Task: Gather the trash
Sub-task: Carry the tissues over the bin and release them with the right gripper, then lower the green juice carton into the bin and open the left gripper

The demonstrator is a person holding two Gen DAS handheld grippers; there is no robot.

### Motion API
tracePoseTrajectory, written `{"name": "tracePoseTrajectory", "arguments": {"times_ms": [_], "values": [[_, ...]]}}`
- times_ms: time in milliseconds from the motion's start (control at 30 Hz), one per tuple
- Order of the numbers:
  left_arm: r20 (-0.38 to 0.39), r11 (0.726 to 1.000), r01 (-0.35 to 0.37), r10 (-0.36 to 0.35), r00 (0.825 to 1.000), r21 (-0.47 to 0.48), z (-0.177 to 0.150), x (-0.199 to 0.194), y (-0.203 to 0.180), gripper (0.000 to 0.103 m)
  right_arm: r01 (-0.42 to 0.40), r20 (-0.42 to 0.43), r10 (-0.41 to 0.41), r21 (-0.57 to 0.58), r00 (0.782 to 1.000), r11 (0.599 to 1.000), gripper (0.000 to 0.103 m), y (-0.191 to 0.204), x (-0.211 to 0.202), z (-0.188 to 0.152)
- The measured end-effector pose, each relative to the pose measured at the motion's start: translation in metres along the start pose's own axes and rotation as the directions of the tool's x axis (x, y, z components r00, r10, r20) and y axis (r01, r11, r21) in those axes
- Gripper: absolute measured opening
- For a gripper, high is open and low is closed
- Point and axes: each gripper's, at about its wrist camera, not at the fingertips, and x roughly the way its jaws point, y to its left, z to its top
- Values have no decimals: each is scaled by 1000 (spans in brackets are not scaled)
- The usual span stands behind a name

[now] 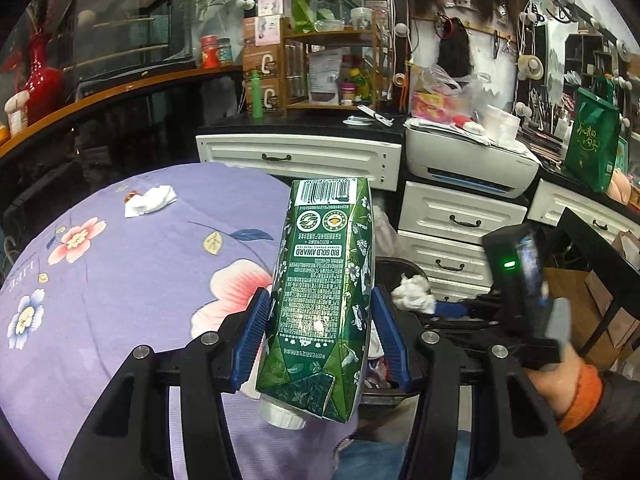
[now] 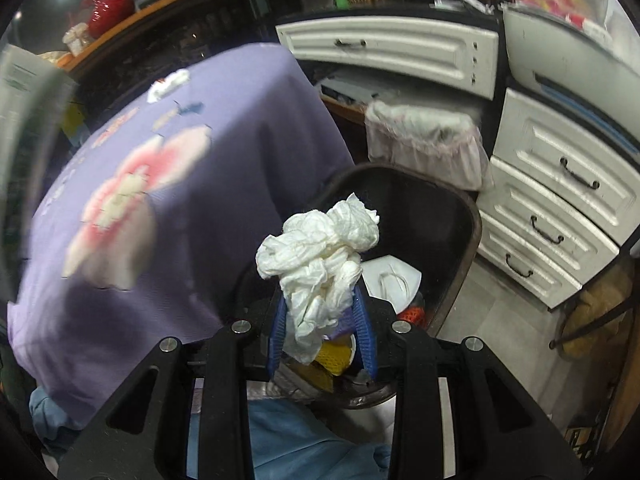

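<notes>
Covered in a purple floral cloth, the table (image 1: 120,280), with one crumpled white tissue (image 1: 150,200) lying near its far edge. Just beside the table, on the floor, a dark trash bin (image 2: 460,216) holding a white mask and other scraps. Pinched upside down in the left claw (image 1: 320,332), a green drink carton (image 1: 326,280), white cap nearest the camera. Clamped in the right claw (image 2: 322,336), a wad of white tissue paper (image 2: 320,256), above the bin's opening.

Both wrist views toward purple tablecloth (image 1: 120,280)
</notes>
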Motion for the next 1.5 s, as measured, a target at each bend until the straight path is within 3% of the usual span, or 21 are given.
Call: {"name": "tracePoseTrajectory", "arguments": {"times_ms": [167, 233, 300, 633, 1067, 1500], "values": [[-10, 1000, 7, -7, 1000, 6, -1, 8, -11, 52, 9, -31, -9, 12, 999, 1000, 36, -7, 27, 1], [-20, 1000, 10, -10, 1000, 8, -3, 12, -13, 52, 26, -34, -26, 8, 999, 1000, 58, -6, 34, 2], [-28, 1000, 12, -12, 1000, 10, -4, 15, -15, 52, 47, -25, -47, 5, 999, 999, 71, -7, 36, 2], [-60, 999, 33, -32, 998, 18, -10, 27, -23, 52, 104, 46, -105, 25, 993, 994, 76, -20, -5, 0], [-130, 994, 86, -76, 989, 72, -11, 63, -54, 52, 227, 168, -239, 88, 956, 970, 80, -64, -89, -19], [-229, 995, 62, -42, 972, 82, -19, 121, -69, 52, 206, 170, -235, 171, 957, 963, 80, -91, -112, -42]]}}
